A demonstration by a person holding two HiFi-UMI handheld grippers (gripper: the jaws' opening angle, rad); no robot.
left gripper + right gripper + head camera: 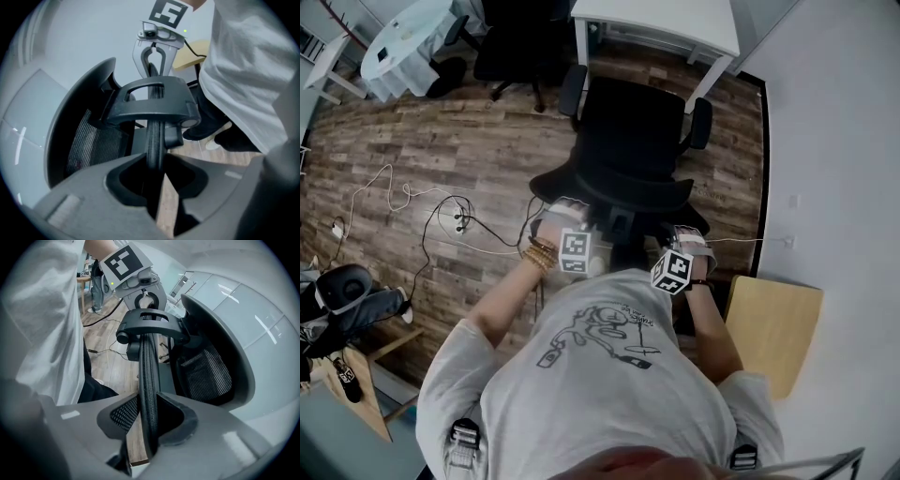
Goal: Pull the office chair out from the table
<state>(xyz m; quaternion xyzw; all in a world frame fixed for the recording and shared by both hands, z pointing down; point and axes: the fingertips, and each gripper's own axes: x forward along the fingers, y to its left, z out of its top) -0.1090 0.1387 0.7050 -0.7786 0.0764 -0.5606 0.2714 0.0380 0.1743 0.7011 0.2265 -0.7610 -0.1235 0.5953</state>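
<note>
One black office chair with a mesh back [628,150] stands directly in front of me, between me and one white rectangular surface [675,23]. The far edge of its seat lies at that surface's front edge. It has two padded armrests [573,89], one on each side.

I hold two grippers. My left gripper [154,164] has its grey fingers [75,211] closed on the thin, mesh-covered top band [153,140] of the chair. My right gripper [149,399] has its fingers [234,441] clamped on the same band, further along. One dark plastic bracket [150,101] crosses the band between them.

To my right, a white wall [834,141] runs close beside the chair, and one pale wooden seat [773,323] stands just beside my right arm. To my left, the wood-plank floor [422,150] is wide and open, crossed by one white cable [380,183] and one black cable [431,230] near my left side. Farther off stand a second black chair [511,47] and one round surface draped in pale cloth [408,37].

The chair's seat is broad and dark, and its backrest curves toward me.
</note>
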